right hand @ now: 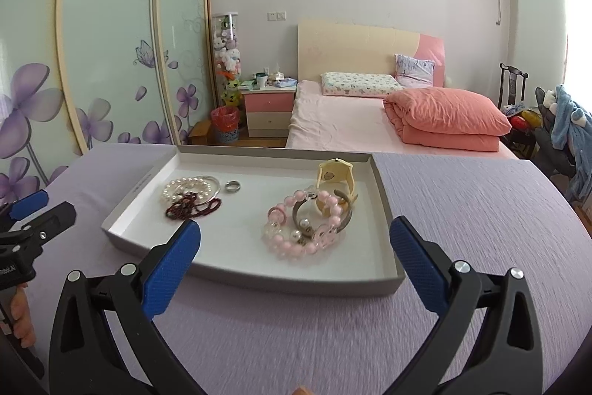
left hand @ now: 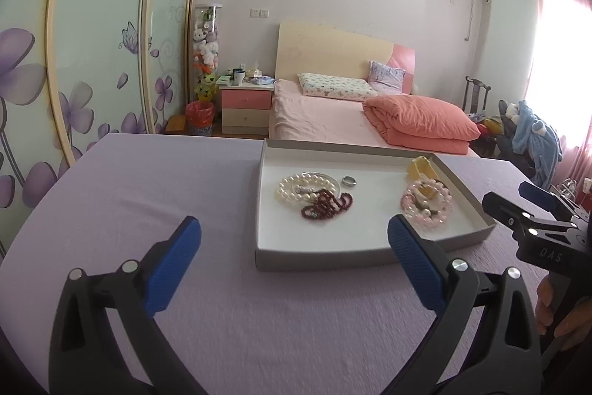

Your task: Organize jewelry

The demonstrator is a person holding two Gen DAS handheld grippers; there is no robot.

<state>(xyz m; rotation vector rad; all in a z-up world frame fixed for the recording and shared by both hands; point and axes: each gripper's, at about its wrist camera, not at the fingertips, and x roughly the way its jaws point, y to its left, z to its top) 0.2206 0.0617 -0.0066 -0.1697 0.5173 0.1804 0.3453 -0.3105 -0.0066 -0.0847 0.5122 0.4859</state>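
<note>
A shallow white tray lies on the lilac tablecloth. On its left side a white pearl strand, a dark red bead strand and a silver ring lie together. On its right side lie a pink bead bracelet and a cream watch. My left gripper stands open near the tray's near left corner, nothing between its fingers. My right gripper stands open in front of the tray, empty.
The lilac table spreads around the tray. Behind it stand a pink bed, a bedside drawer unit, a red bin and floral sliding wardrobe doors. A chair draped with clothes stands at the right.
</note>
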